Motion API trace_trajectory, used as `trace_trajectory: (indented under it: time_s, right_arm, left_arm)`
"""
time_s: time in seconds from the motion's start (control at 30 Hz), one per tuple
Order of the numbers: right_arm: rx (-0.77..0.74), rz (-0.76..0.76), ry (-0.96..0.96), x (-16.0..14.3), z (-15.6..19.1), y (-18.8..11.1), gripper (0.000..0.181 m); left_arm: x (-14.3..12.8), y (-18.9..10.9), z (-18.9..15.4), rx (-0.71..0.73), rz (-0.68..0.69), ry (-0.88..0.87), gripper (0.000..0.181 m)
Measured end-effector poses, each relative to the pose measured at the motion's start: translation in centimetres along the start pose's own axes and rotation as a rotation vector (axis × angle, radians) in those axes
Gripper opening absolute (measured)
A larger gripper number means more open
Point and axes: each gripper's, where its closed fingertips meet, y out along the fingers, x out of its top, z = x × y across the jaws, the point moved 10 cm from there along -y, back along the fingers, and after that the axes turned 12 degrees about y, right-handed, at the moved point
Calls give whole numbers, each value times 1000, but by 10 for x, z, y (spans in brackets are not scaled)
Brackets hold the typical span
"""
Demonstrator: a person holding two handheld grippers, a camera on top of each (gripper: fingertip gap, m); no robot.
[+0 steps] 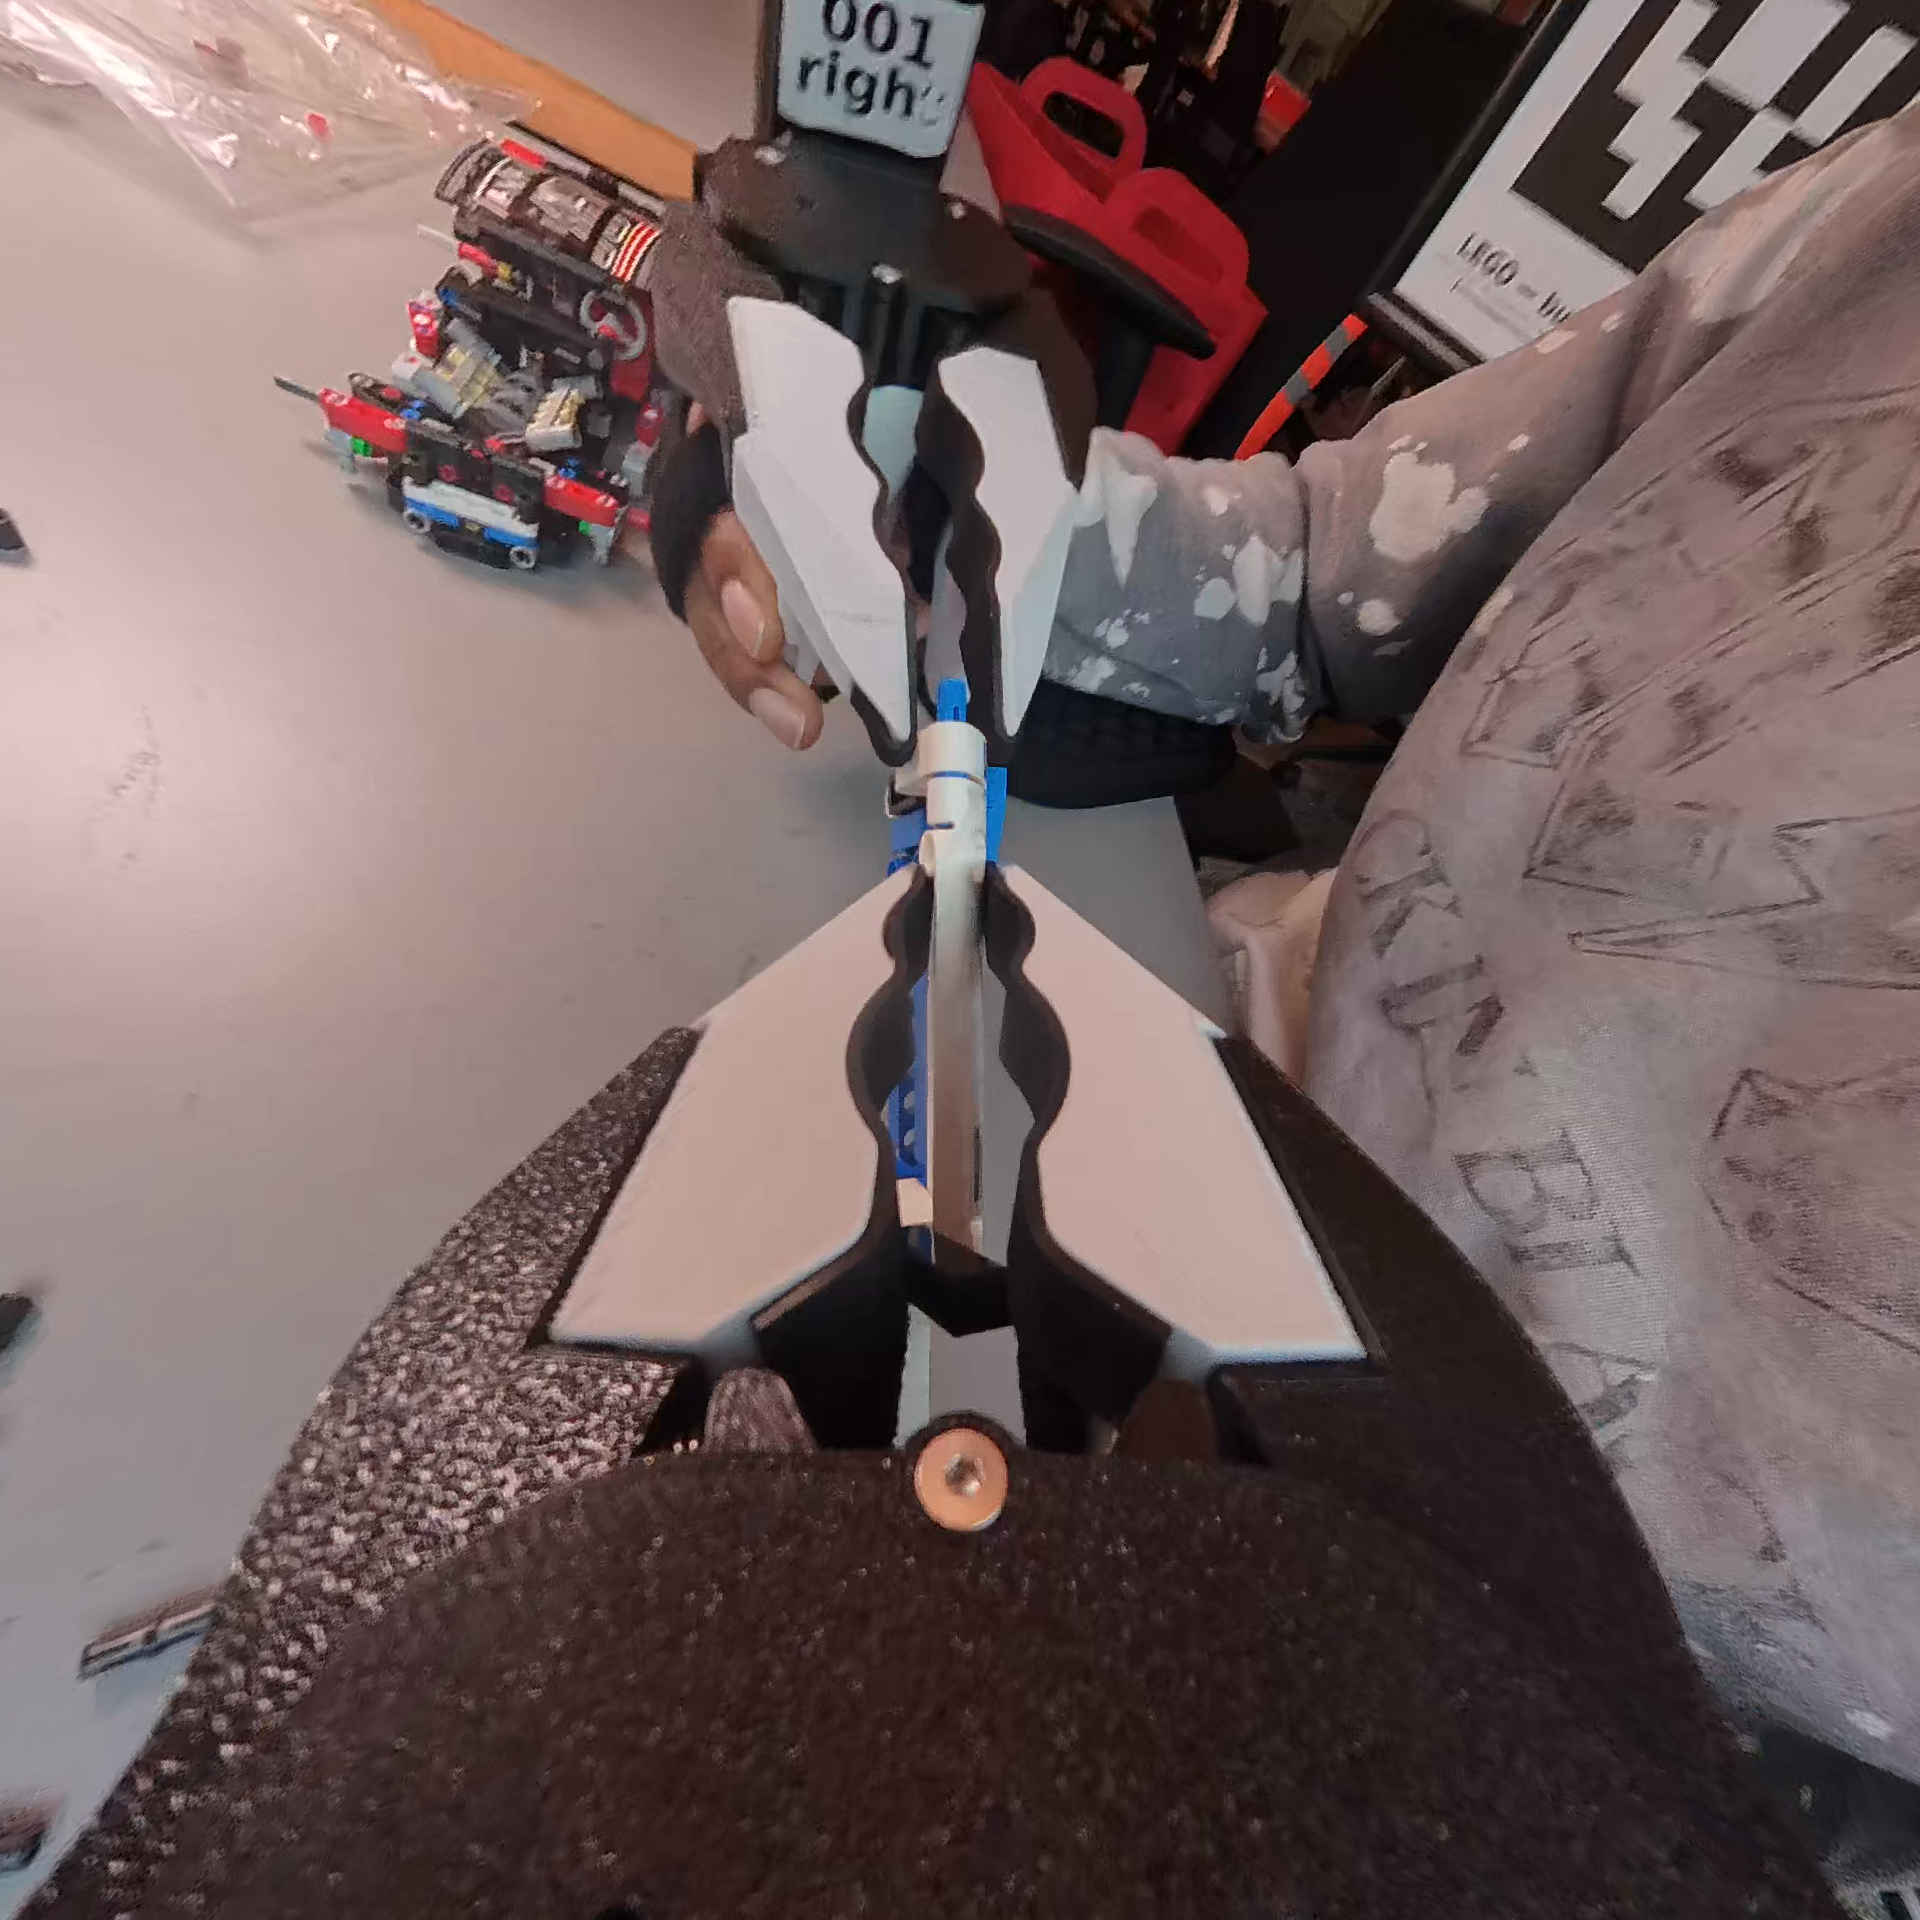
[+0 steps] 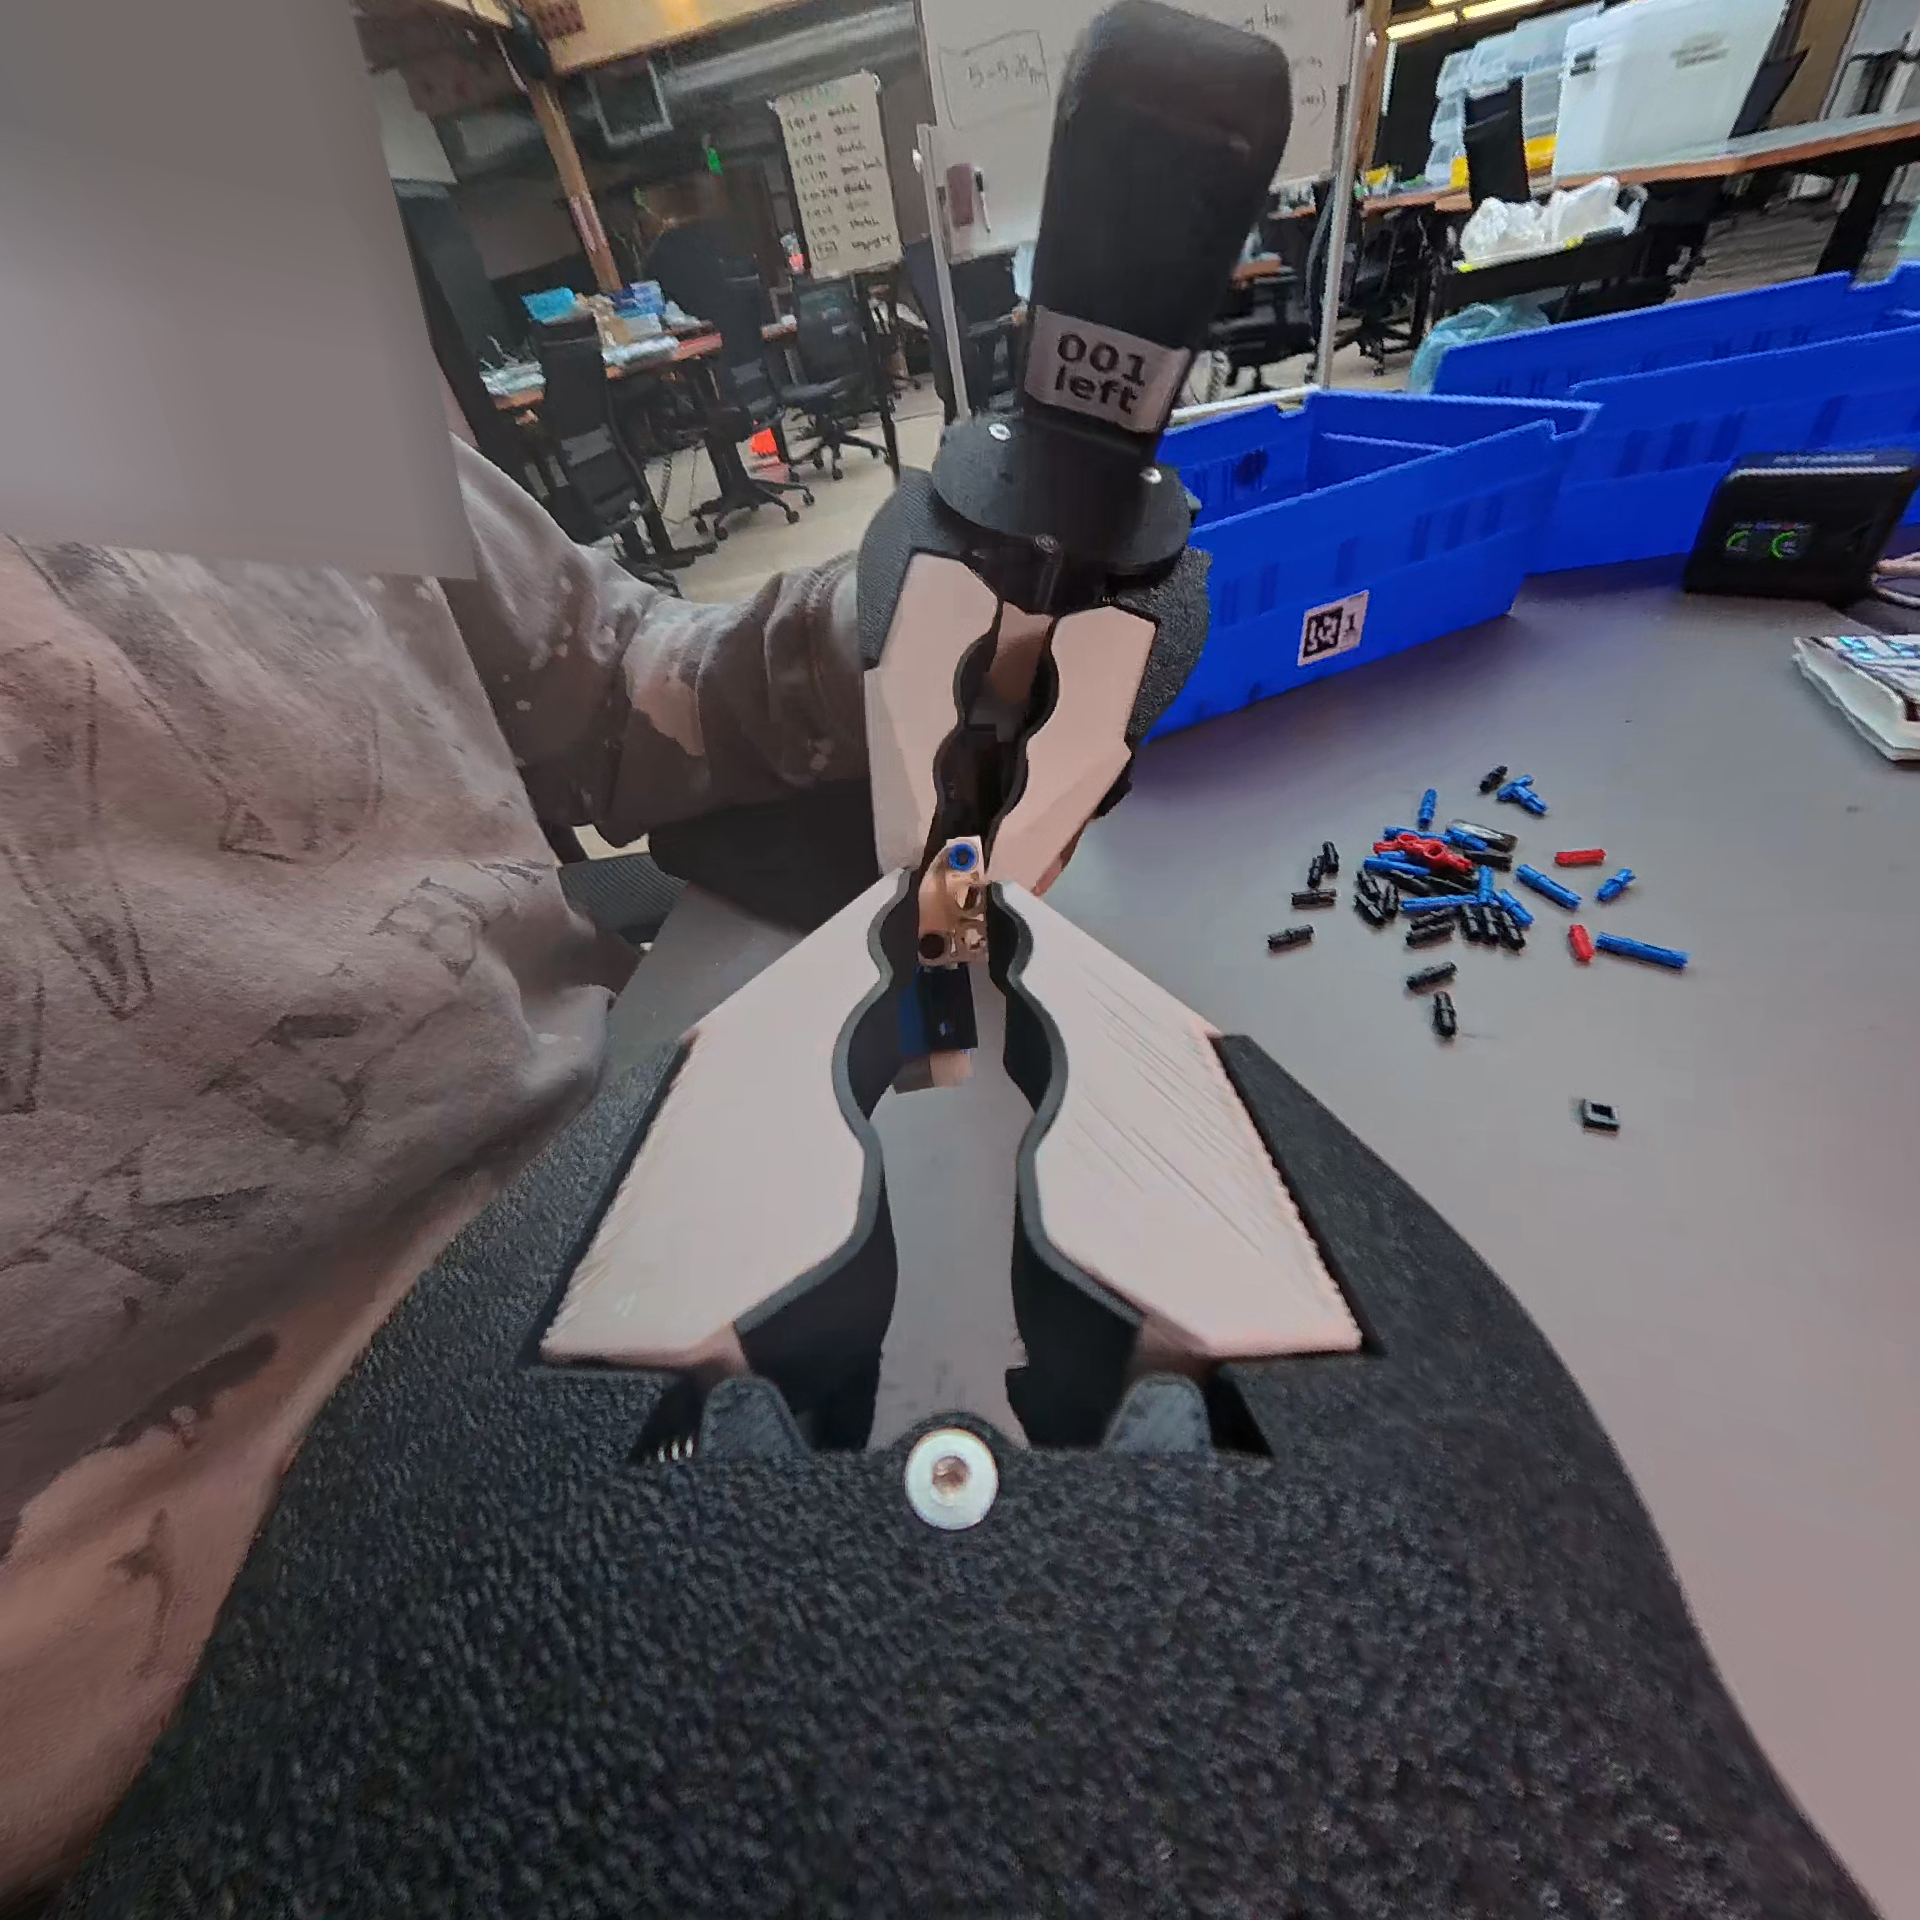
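My two grippers meet tip to tip above the grey table (image 1: 312,831). My left gripper (image 1: 956,888) is shut on a small brick assembly (image 1: 956,810): a long white beam with blue parts that runs back between its jaws. My right gripper (image 1: 948,717) comes from above, held by a gloved hand (image 1: 727,603), and pinches the assembly's white connector end with its blue pin. In the right wrist view my right gripper (image 2: 951,904) clamps the connector (image 2: 954,914), and the left gripper (image 2: 961,842) stands opposite, touching it.
A red, black and blue brick vehicle (image 1: 509,395) and a clear plastic bag (image 1: 208,94) lie far left. Loose black, blue and red pins (image 2: 1455,883), blue bins (image 2: 1403,520), a small black display unit (image 2: 1797,530) and a booklet (image 2: 1870,696) sit to the right. The person's sleeve (image 1: 1558,520) is close. The tips of both grippers are at nearly the same place.
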Motion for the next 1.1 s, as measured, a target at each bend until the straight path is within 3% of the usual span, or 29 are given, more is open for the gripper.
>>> trace_trajectory:
  time_s: [0.13,0.17,0.2,0.4,0.47,0.53,0.73,0.87,1.1]
  right_arm:
    - [-59,75,-60,-3,5,8,30]
    - [-59,86,-69,-4,6,10,28]
    - [-77,101,-77,-6,6,12,14]
    - [-92,195,-110,-8,6,6,12]
    - [-106,91,-94,3,3,-25,12]
    - [-188,-23,-107,19,4,-61,12]
    - [-233,204,-57,-14,-14,-24,13]
    - [-210,194,-62,-19,-13,-10,14]
    - [-133,119,-66,-21,-7,4,14]
  left_arm:
    - [-4,-1,2,15,47,6,8]
    - [-5,2,1,13,61,12,8]
    - [-5,5,1,6,71,13,8]
    - [-10,11,3,-15,77,-21,8]
    - [-18,4,6,50,182,9,7]
    - [-25,-16,15,91,98,-76,7]
    - [-9,-19,21,128,39,-30,7]
    - [-19,-21,20,132,20,-60,8]
    - [-29,6,15,149,190,-3,12]
